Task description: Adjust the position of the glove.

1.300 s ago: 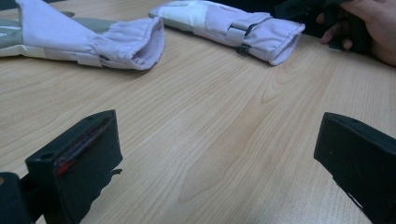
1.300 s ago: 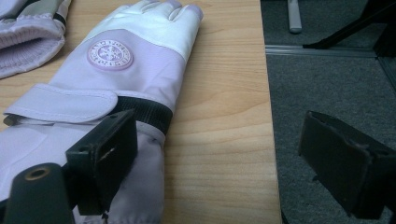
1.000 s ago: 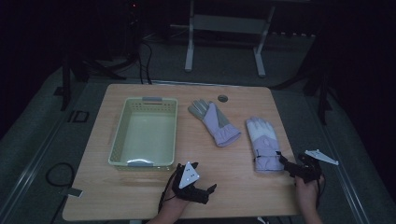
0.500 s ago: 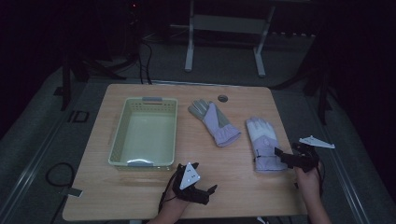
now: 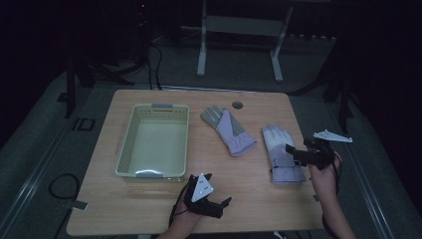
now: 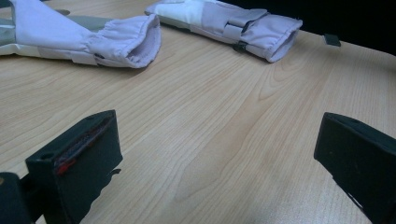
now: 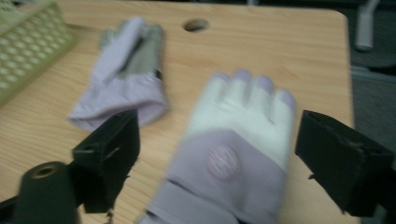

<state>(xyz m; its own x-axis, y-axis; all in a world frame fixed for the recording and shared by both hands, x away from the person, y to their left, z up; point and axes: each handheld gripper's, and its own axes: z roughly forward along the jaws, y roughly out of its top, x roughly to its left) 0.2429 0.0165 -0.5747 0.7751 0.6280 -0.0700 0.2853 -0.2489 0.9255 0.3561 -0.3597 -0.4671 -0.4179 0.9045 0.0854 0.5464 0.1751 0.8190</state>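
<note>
A wooden bench (image 5: 164, 209) with rounded corners is seen from above, and a small round hole (image 5: 237, 105) is set near the middle of its far edge. A pale green slotted basket (image 5: 127, 144) is stood on the left half of the bench, its long sides running from the near edge toward the far edge. Two lilac and white gloves are laid flat on the right half. The right glove (image 5: 281, 152) is placed close to the right edge, fingers toward the far edge and cuff toward the near edge; the left glove (image 5: 228, 130) is laid between it and the basket, angled, with its cuff turned toward the right glove and apart from it. The right gripper (image 5: 294, 155) is held at the right edge, over the cuff end of the right glove; in the right gripper view (image 7: 217, 154) its jaws are spread wide to either side of that glove's back, and whether the glove is touched cannot be told. The left gripper (image 5: 217, 206) is held low at the near edge, just in front of the basket's near end; its jaws are seen wide apart over bare wood in the left gripper view (image 6: 217, 154), with both glove cuffs lying beyond them.
</note>
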